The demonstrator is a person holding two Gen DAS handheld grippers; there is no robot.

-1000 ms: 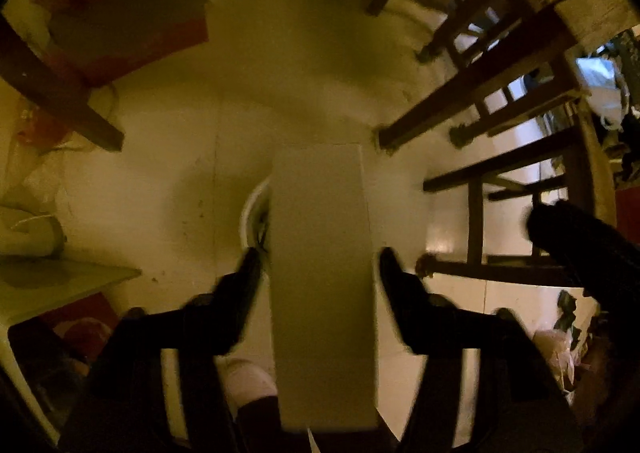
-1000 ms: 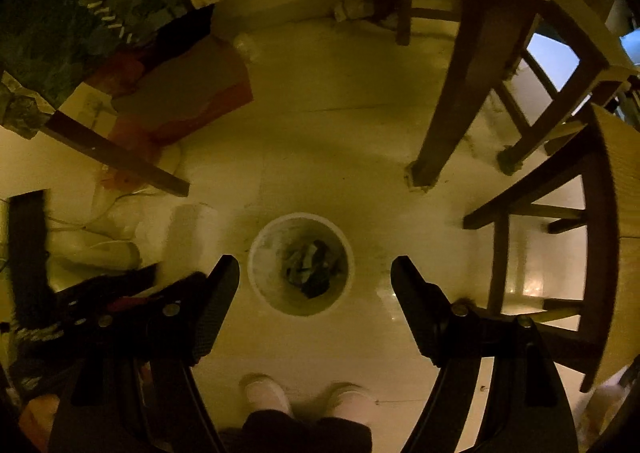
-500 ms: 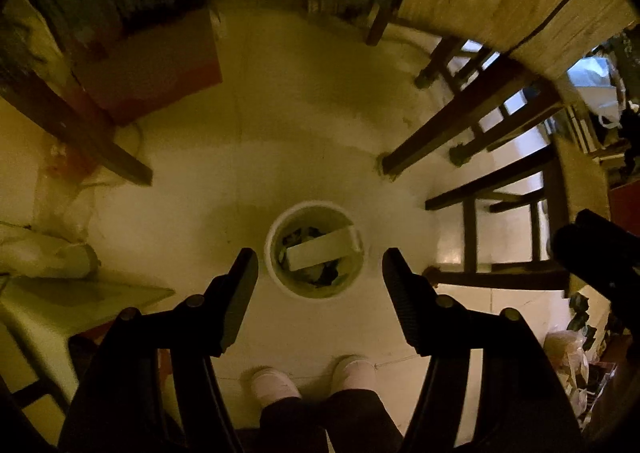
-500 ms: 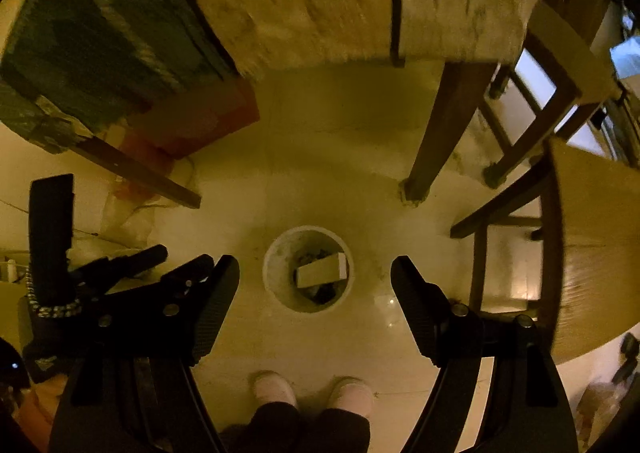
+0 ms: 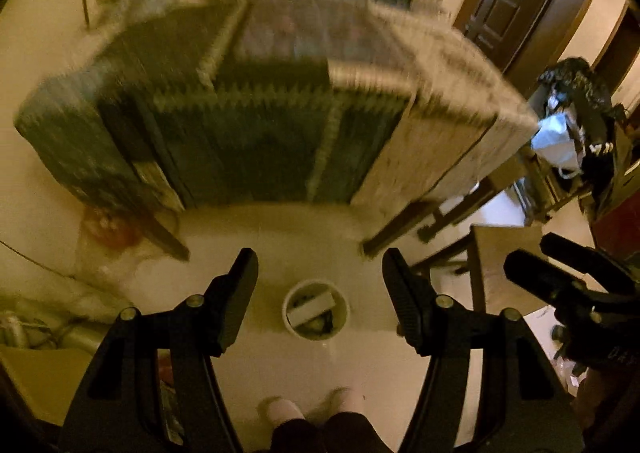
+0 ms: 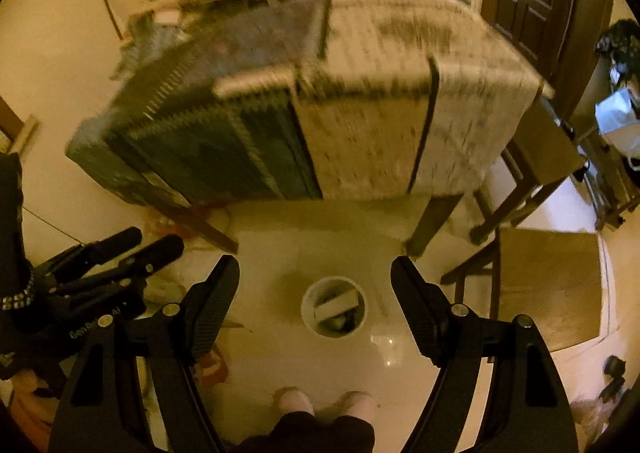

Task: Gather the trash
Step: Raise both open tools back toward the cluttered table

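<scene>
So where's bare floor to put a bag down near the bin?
Free: the floor between the bin and the table, and between bin and the person's feet. Crowded: left of the bin, clutter; right, a chair.

Both wrist cameras look steeply down from well above the floor, side by side. Each frames the bin [image 5: 315, 310] [image 6: 333, 307], the table [image 5: 280, 101] [image 6: 320, 101], seemingly cloth-covered though blurred, and the person's feet [image 5: 312, 407] [image 6: 324, 401].
</scene>
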